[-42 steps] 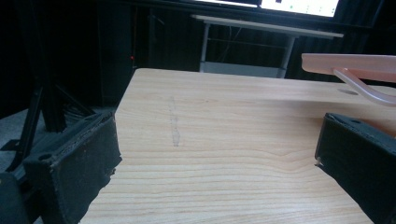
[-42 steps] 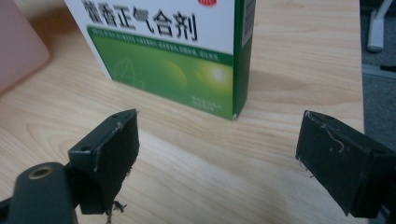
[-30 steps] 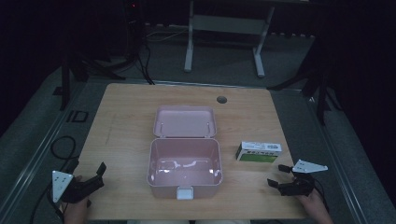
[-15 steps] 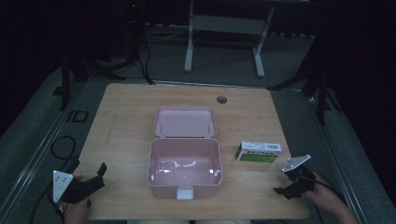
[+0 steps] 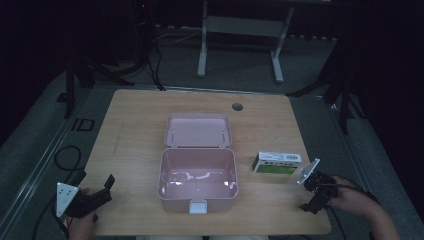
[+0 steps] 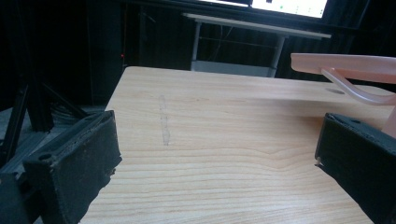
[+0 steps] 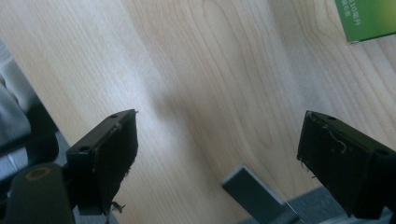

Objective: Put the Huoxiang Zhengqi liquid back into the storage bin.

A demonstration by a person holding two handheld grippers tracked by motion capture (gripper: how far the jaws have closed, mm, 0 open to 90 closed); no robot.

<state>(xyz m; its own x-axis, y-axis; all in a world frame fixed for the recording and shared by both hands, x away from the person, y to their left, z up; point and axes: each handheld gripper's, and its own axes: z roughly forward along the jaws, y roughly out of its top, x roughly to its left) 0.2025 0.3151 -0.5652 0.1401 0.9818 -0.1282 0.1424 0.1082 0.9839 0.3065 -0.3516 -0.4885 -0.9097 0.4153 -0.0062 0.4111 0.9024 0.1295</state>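
Cropping the green carton [image 7: 366,18], right gripper [image 7: 217,161] sits spread.

I count one wooden table [image 5: 140,125], and on it one pink box [image 5: 197,180] with its lid open, sitting toward the near edge, plus one small green and white carton [image 5: 277,163] near the right edge. I have two grippers to work with, the left gripper [image 5: 95,195] at the near left corner and the right gripper [image 5: 312,192] at the near right corner, each held in one hand, so two hands.
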